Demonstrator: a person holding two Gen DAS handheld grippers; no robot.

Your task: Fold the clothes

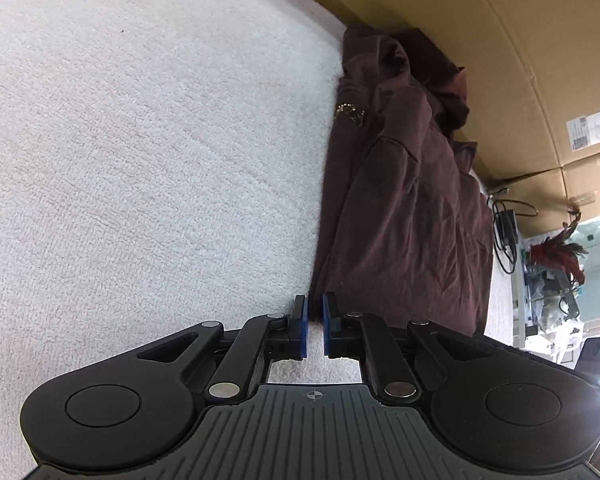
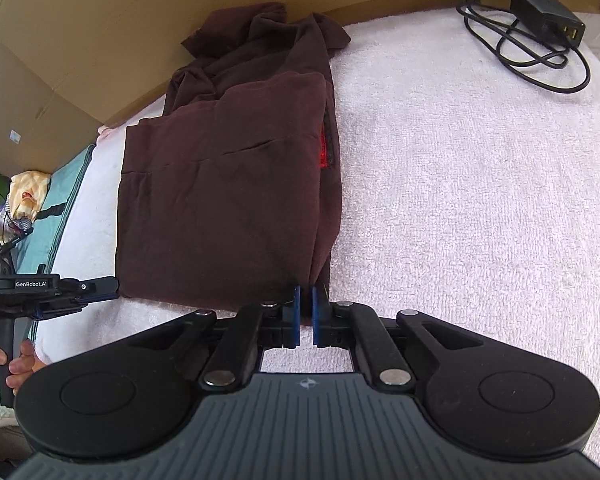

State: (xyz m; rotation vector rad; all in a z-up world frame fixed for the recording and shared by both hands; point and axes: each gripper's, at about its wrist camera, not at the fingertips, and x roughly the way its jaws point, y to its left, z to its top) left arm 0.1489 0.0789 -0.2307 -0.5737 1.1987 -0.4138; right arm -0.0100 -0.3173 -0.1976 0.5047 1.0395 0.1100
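Now both the left gripper [image 1: 315, 322] and right gripper [image 2: 306, 314] pinch thinly the near corners of the dark maroon folded garment [image 2: 224, 184], so a quick lift could let the fabric slip out.

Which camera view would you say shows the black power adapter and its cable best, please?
The right wrist view: the power adapter lies in full on the white towel, its cable looped beside it. In the left wrist view the adapter is only a small dark shape past the maroon garment.

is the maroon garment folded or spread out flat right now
Partly folded: the maroon garment lies doubled into a narrow strip, its far end still bunched.
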